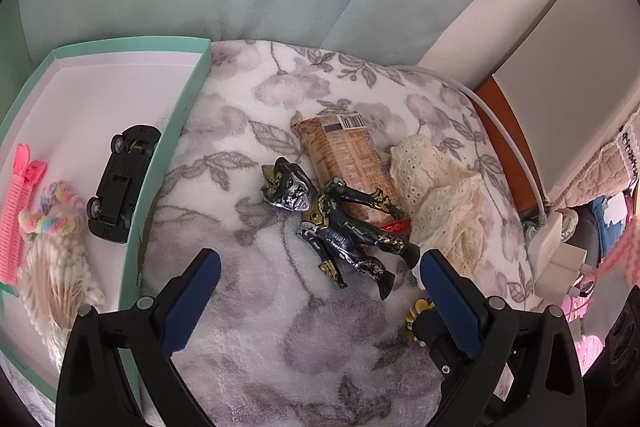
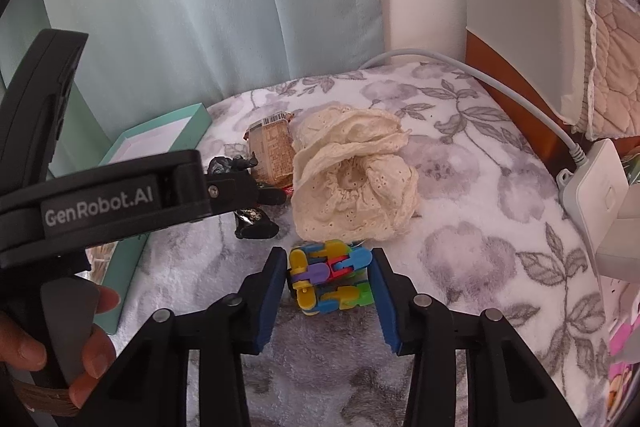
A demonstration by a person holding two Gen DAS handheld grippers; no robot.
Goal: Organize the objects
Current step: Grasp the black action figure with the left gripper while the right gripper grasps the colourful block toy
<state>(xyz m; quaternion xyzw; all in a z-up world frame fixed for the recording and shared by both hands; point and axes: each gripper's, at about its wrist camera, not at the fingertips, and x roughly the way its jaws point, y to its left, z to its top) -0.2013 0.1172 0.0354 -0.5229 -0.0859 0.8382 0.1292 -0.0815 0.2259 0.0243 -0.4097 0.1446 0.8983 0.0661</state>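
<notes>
Nearest, the right gripper (image 2: 329, 285) has its blue pads on either side of a multicoloured plastic link toy (image 2: 330, 275) lying on the floral blanket (image 2: 480, 247); the left pad touches the toy's yellow end and the right pad looks to be at or just off its green and blue end, so I cannot tell whether the pinch has closed. This toy is probably light and hard but jointed, so it may fold or slip; squeezing across its compact middle, as the pads now sit, seems the safest hold.

The left gripper (image 1: 320, 267) is spread wide and holds nothing, hovering above the legs of a black and gold action figure (image 1: 340, 219). That figure looks stiff and light, with thin limbs; the torso is likely the surest place to grasp.

Just beyond, the figure lies partly on a wrapped snack packet (image 1: 344, 163), probably crinkly and slick, and a cream lace cloth (image 2: 352, 179) sits to the right, soft and floppy.

Far left, the mint box (image 1: 176, 131) already holds a black toy car (image 1: 120, 183), a pastel yarn bundle (image 1: 52, 227) and a pink item (image 1: 20, 211).
</notes>
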